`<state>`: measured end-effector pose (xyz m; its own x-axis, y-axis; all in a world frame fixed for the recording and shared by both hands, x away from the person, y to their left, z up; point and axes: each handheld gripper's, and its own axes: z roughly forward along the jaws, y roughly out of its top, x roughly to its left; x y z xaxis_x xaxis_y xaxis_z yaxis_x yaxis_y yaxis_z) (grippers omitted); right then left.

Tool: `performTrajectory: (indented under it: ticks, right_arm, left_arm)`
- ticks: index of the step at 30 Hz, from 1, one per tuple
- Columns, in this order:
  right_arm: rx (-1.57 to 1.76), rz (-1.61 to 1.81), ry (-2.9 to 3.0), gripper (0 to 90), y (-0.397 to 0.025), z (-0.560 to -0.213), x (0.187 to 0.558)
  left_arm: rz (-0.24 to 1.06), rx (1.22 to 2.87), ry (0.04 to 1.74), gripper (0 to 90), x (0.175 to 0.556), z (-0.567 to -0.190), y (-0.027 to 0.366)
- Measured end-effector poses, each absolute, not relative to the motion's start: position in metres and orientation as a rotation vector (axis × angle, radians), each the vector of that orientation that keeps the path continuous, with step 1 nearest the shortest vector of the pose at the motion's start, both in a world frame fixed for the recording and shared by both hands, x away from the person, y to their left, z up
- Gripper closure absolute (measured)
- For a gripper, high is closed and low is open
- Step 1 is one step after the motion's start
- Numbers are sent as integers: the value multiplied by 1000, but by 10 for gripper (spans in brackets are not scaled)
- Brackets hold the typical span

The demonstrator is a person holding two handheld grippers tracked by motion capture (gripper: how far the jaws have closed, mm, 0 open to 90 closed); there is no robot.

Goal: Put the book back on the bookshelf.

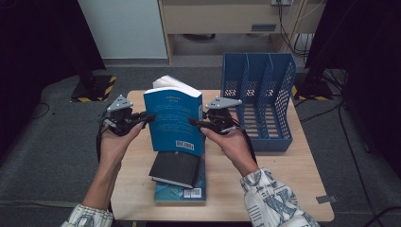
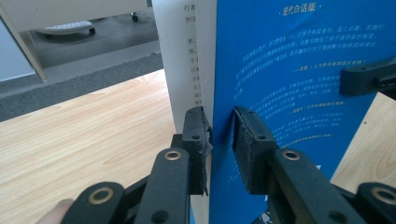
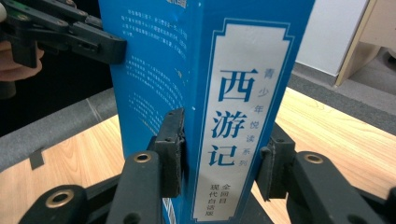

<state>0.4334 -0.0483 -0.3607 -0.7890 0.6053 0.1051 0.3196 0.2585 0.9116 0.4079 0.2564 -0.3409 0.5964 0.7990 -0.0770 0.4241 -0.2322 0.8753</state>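
In the middle of the high view, a blue book (image 1: 174, 120) stands upright above the wooden table (image 1: 293, 175), held from both sides. The left gripper (image 1: 150, 116) comes in from the left of the frame and bites the book's open edge. In the left gripper view its two black jaws are closed on the blue back cover (image 2: 299, 70), one jaw on the white page side and one on the blue side. The right gripper (image 1: 193, 121) comes in from the right of the frame and holds the book's spine side. In the right gripper view its jaws sit on either side of the spine (image 3: 243, 107); the left jaw presses on the cover, and the other is just beside the far face, so close that I cannot tell if it touches. Below the raised book, in the lower middle of the high view, a black book (image 1: 175, 169) lies on top of another blue book (image 1: 182, 194). A blue file rack (image 1: 265, 94) stands on the table at the upper right.
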Motion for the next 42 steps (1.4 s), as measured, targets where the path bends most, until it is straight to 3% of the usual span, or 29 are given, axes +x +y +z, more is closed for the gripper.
performTrajectory:
  ticks: [14,22,34,40,42]
  right_arm:
    - [712,1528,2310,571,-53,-360,407]
    - [642,1532,2318,476,-44,-359,399]
    - [635,1521,2321,426,-39,-359,400]
    - [623,1535,2321,394,-37,-358,399]
    - [622,1548,2315,364,-36,-358,398]
  left_arm:
    - [533,1863,950,712,382,-346,259]
    - [527,1846,951,704,376,-352,262]
    - [532,1838,958,665,377,-363,260]
    - [542,1830,961,590,376,-375,257]
    - [573,1813,960,505,376,-381,257]
